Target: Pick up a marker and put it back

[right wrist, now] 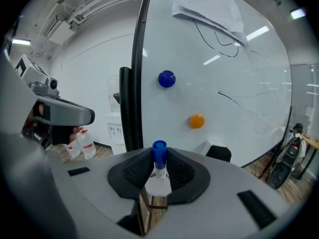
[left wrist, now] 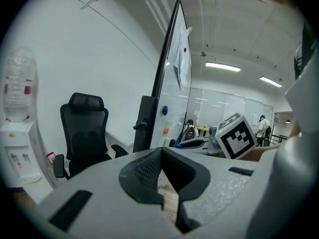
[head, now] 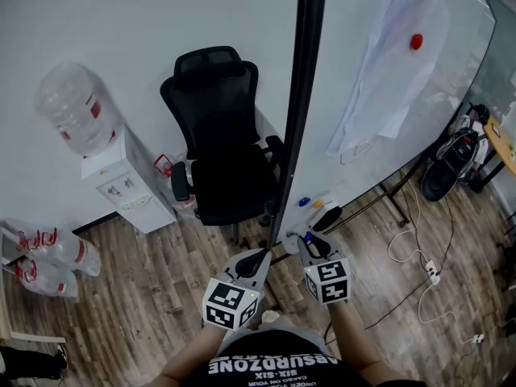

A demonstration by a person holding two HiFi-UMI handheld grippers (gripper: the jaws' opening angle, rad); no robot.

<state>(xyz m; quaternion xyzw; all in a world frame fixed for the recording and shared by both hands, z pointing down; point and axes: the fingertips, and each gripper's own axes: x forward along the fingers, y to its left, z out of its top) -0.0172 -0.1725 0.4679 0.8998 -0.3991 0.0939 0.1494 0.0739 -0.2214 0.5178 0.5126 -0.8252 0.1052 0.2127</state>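
Observation:
A white marker with a blue cap (right wrist: 159, 159) stands upright between the pads of my right gripper (right wrist: 159, 154), which is shut on it. In the head view its blue cap (head: 307, 237) shows at that gripper's (head: 311, 247) tip, close to the lower edge of the whiteboard (head: 379, 79). The whiteboard (right wrist: 219, 73) fills the right gripper view just ahead of the marker. My left gripper (head: 256, 261) hovers beside the board's black frame post (head: 297, 111). Its jaws (left wrist: 162, 154) meet at the tips with nothing between them.
Blue magnet (right wrist: 166, 78), orange magnet (right wrist: 197, 120) and a black eraser (right wrist: 218, 153) sit low on the board. Paper sheets hang under a red magnet (head: 416, 41). A black office chair (head: 214, 135), a water dispenser (head: 121, 185), floor bottles (head: 48, 258) and cables (head: 427, 268) surround me.

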